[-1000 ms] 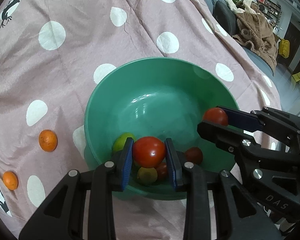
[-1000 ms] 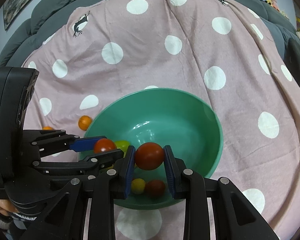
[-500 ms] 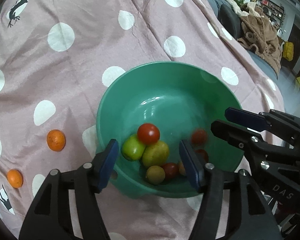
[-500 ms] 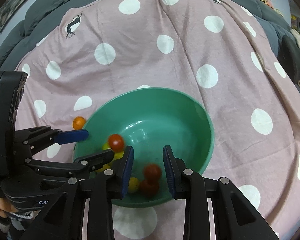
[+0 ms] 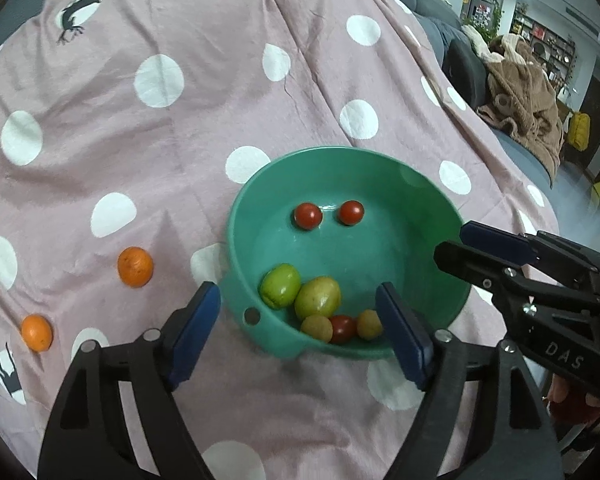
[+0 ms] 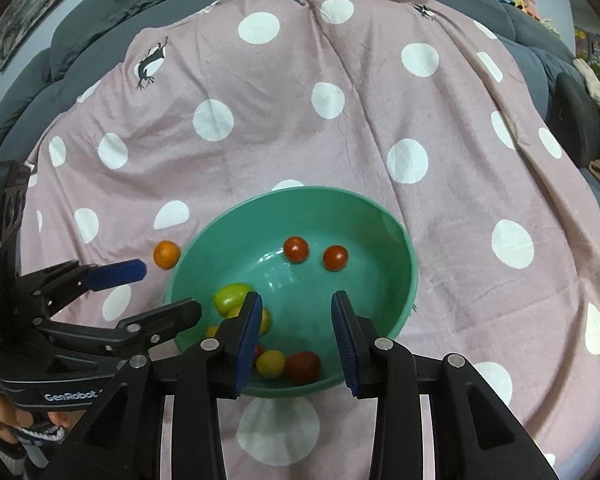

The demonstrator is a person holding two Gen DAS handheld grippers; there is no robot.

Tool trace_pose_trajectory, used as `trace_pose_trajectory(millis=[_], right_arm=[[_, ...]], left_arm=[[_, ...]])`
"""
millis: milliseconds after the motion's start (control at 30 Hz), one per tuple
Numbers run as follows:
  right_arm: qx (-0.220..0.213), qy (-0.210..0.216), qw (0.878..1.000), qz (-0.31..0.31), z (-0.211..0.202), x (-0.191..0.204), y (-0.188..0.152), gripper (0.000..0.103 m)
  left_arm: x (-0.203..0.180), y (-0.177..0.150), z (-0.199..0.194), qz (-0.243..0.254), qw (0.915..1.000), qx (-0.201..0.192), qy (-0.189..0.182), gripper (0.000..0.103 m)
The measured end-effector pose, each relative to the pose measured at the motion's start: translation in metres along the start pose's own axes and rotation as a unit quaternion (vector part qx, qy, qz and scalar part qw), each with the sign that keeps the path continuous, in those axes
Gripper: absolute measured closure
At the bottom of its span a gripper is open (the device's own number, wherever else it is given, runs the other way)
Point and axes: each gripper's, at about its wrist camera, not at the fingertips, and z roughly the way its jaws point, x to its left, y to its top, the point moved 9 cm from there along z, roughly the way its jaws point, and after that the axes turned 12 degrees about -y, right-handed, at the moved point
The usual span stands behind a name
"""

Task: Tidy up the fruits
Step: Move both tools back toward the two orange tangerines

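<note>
A green bowl sits on the pink polka-dot cloth and holds several fruits: two red tomatoes at its far side, a green fruit, a yellow-green fruit and small ones at its near wall. In the right wrist view the bowl shows the same tomatoes. My left gripper is open and empty above the bowl's near rim. My right gripper is open and empty above the bowl; it also shows in the left wrist view. Two oranges lie on the cloth left of the bowl.
The cloth covers a grey sofa. A brown blanket lies on a seat at the right. The left gripper shows at the left in the right wrist view, with one orange beside the bowl.
Both grippers opened and let their red tomatoes drop into the bowl, where they rolled to the far side. Both grippers have pulled back and up from the bowl.
</note>
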Motion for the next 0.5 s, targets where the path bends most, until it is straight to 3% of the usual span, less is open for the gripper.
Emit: trace_pose_trajectory(millis=[167, 267, 500], right_arm=[[-0.001, 0.002, 1.0, 0.008, -0.011, 0.002, -0.002, 0.059], [-0.002, 0.004, 1.0, 0.013, -0.018, 0.003, -0.005, 0.058], [-0.004, 0.025, 1.0, 0.01, -0.041, 0.018, -0.017, 0.055]], left_arm=[[0.005, -0.015, -0.015, -0.019, 0.9998, -0.002, 0.004, 0.016], [0.011, -0.029, -0.025, -0.037, 0.9992, -0.003, 0.013, 0.004], [0.018, -0.065, -0.054, -0.067, 0.9976, -0.002, 0.018, 0.004]])
